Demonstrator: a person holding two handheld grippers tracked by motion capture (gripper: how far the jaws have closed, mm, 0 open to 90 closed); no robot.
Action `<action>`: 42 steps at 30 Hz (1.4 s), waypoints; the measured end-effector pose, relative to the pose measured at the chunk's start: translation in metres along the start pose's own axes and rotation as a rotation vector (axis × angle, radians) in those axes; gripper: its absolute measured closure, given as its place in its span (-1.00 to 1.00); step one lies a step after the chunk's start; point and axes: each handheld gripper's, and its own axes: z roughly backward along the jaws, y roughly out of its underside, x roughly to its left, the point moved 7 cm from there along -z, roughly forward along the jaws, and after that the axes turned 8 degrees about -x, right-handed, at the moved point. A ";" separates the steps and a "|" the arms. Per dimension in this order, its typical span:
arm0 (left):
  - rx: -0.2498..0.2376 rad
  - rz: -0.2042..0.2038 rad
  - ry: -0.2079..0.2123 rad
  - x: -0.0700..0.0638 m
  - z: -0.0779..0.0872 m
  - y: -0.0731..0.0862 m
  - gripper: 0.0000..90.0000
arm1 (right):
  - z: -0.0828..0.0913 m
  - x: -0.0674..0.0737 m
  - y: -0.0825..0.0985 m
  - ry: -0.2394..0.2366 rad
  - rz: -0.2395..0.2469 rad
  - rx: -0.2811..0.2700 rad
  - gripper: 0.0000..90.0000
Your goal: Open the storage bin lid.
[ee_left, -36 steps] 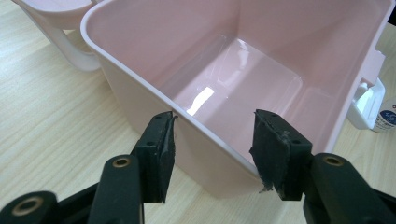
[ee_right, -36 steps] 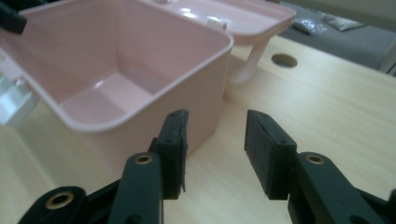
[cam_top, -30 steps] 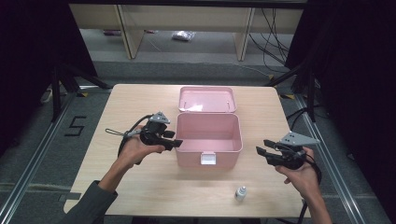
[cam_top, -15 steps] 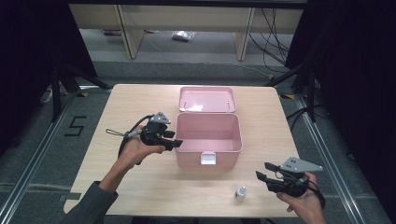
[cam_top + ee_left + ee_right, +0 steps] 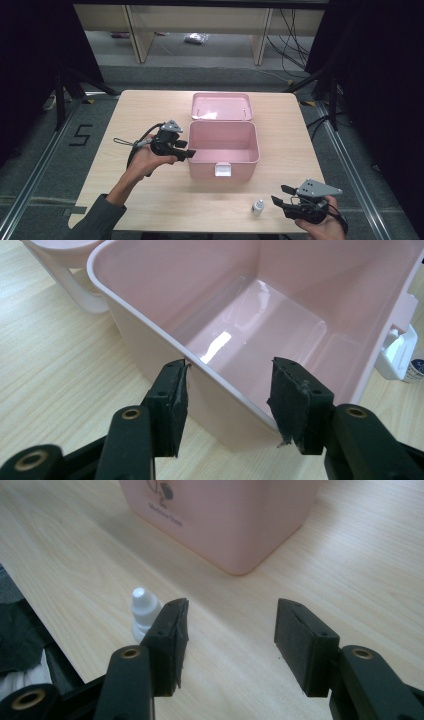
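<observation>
Reaching for the bottle (image 5: 257,207) is the step in hand, I judge. It stands upright on the table (image 5: 125,115) near the front edge, apart from the pink box (image 5: 223,142) and just left of the right gripper (image 5: 282,200). That gripper's jaws are spread and have just been opening, with nothing between them. In the right gripper view the bottle (image 5: 142,614) sits outside the gap, just behind the left jaw.

To do this well, shift the gripper sideways until the white cap is centred between the pads, then go in low and level — a grip on the body below the cap should hold steadier than one on the narrow tip. The bottle looks small and light, so a nudge from one jaw could tip it or roll it off the edge; close gently and evenly.

The left gripper (image 5: 187,151) straddles the box's left wall (image 5: 165,345) — jaws spread on either side, pads not pressing. It could steady the box, whose lid (image 5: 221,106) lies open behind, ready to receive the bottle.
</observation>
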 end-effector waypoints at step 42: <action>-0.003 -0.038 0.004 0.002 -0.001 -0.002 0.10 | -0.025 0.052 -0.019 -0.142 0.297 0.365 -0.28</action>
